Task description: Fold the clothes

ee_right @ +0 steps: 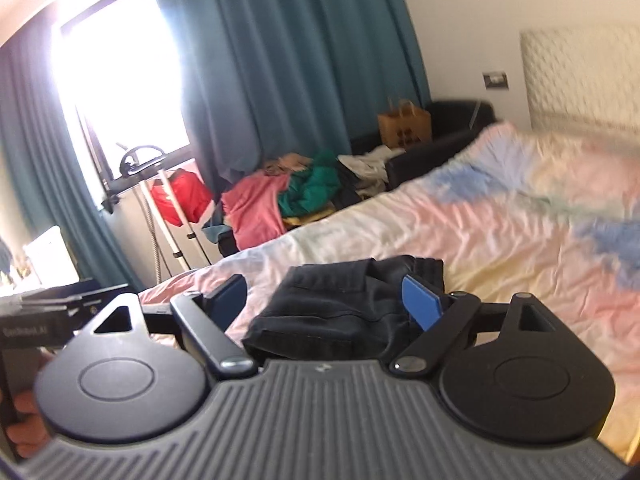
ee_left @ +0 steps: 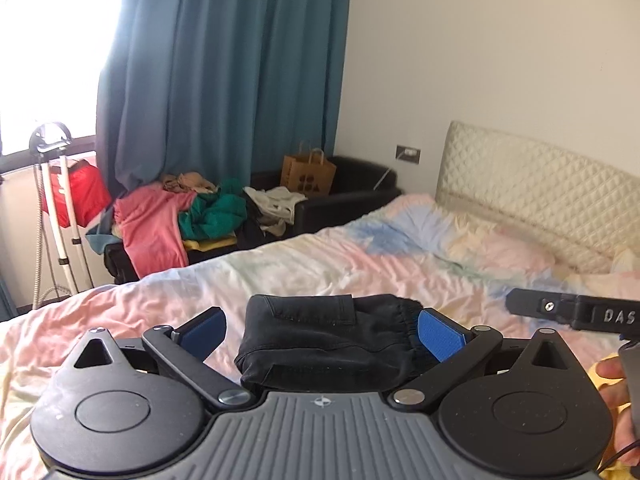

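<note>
A folded black garment (ee_left: 312, 356) lies as a compact bundle on the pastel bed sheet (ee_left: 360, 264). My left gripper (ee_left: 322, 320) hovers over it, its blue pads (ee_left: 438, 334) spread wide on either side, pressing on nothing. In the right wrist view the same black bundle (ee_right: 328, 320) shows between the spread blue pads (ee_right: 420, 300) of my right gripper (ee_right: 325, 298), which is also open and holds nothing. A black bar of the right-hand tool (ee_left: 576, 310) juts in at the right edge, with fingers of a hand (ee_left: 612, 372) below it.
Beyond the bed's far side, a black sofa (ee_left: 344, 200) carries a heap of unfolded clothes (ee_left: 180, 216) in pink, green and white, plus a brown paper bag (ee_left: 308, 176). A garment steamer stand (ee_left: 56, 200), teal curtain (ee_left: 224, 80) and quilted headboard (ee_left: 532, 184) border the bed.
</note>
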The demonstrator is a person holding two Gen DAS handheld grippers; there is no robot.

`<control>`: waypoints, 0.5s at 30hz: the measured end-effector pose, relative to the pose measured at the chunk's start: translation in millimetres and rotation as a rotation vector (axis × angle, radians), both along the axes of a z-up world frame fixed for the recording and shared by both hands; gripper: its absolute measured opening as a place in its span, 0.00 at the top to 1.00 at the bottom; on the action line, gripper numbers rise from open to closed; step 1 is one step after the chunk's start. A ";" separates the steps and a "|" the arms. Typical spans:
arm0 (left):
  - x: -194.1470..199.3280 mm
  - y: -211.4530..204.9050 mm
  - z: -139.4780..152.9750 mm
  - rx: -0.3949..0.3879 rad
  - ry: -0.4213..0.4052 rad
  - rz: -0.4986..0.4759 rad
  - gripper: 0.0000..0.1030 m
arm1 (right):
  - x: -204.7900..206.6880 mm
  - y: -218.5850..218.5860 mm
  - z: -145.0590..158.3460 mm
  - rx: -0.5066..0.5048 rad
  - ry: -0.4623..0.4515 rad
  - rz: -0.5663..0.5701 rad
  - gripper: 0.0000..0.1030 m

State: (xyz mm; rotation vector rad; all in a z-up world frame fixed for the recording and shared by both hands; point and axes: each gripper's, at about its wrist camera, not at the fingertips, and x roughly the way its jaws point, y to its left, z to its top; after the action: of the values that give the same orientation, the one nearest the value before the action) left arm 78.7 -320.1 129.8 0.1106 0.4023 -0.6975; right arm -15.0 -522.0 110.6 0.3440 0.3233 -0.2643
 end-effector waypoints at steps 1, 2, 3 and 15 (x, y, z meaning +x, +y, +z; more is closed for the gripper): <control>-10.0 5.9 3.5 -0.004 -0.009 0.007 0.00 | -5.5 8.2 3.7 -0.019 -0.004 0.002 0.16; -20.0 11.7 6.9 -0.009 -0.018 0.014 0.00 | -10.3 16.2 5.1 -0.037 -0.007 0.002 0.16; -29.8 17.7 8.5 -0.006 -0.026 0.023 0.00 | -14.8 23.6 5.0 -0.057 -0.009 0.006 0.16; -98.5 61.0 -19.8 0.027 -0.047 0.113 0.00 | -44.2 81.0 -41.6 -0.147 -0.050 0.015 0.16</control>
State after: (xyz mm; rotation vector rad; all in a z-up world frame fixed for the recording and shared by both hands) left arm -19.8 -259.1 110.0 0.1288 0.3706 -0.5776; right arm -59.2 -441.0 69.1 0.2026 0.2558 -0.2624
